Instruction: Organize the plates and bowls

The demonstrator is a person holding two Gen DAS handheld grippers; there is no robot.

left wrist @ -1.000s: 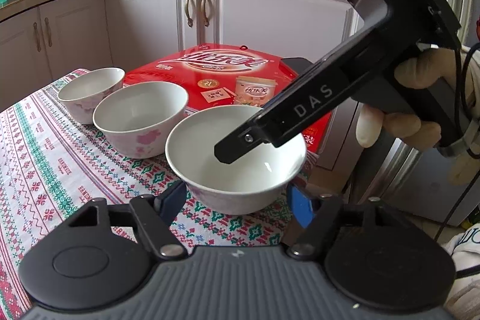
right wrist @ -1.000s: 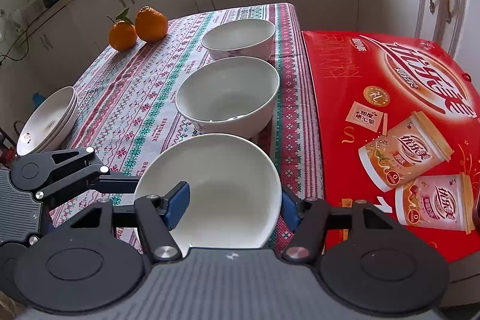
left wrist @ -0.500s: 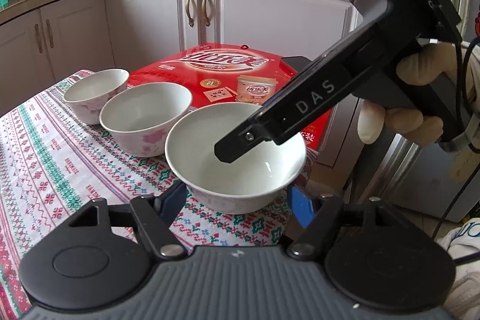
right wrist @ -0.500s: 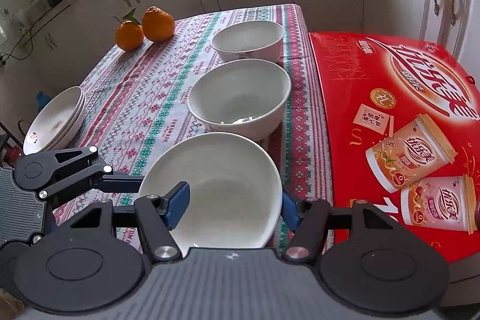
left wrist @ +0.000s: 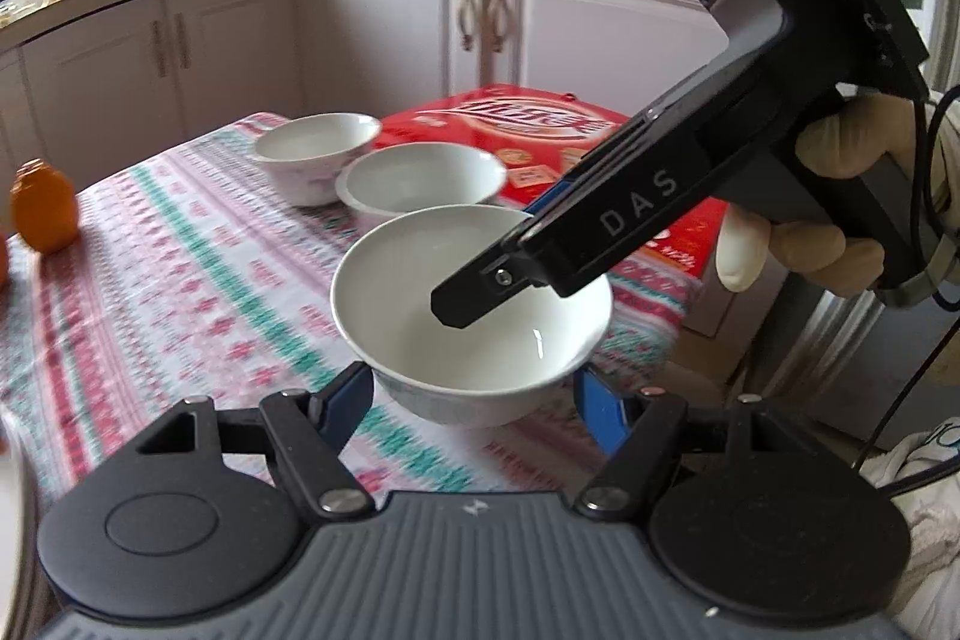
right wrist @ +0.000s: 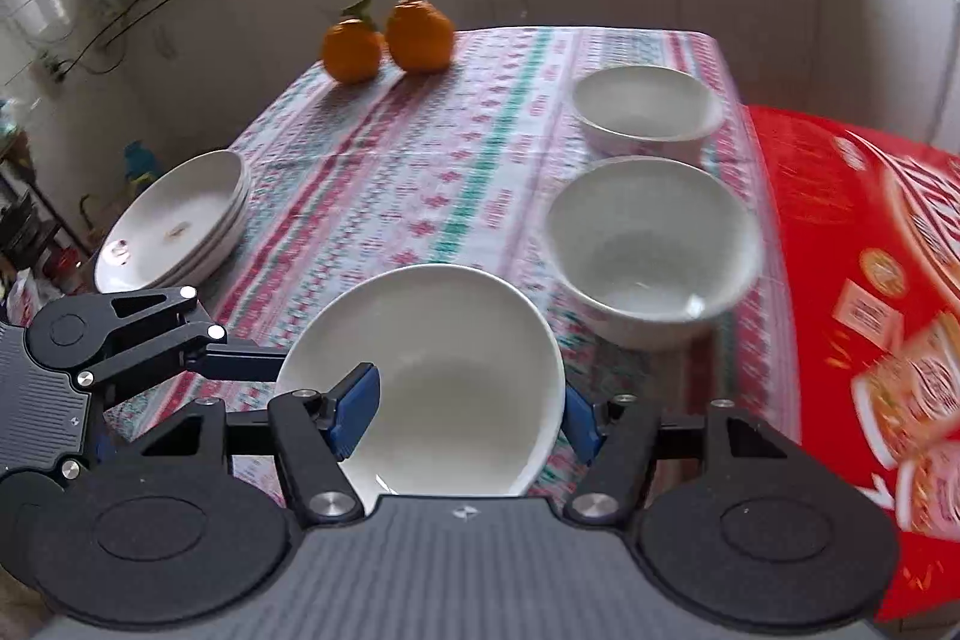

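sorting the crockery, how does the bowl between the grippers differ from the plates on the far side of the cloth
The near bowl is deep and single; the plate stack is shallow, several nested together. The bowl sits between the fingers of both the left gripper and the right gripper; the plates lie untouched at the table's edge. Both are plain white.

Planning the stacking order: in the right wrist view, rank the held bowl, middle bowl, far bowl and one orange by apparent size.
1. Held bowl, though it is nearest the camera.
2. Middle bowl.
3. Far bowl.
4. Orange.
True bowl sizes may match; distance makes that unsure.
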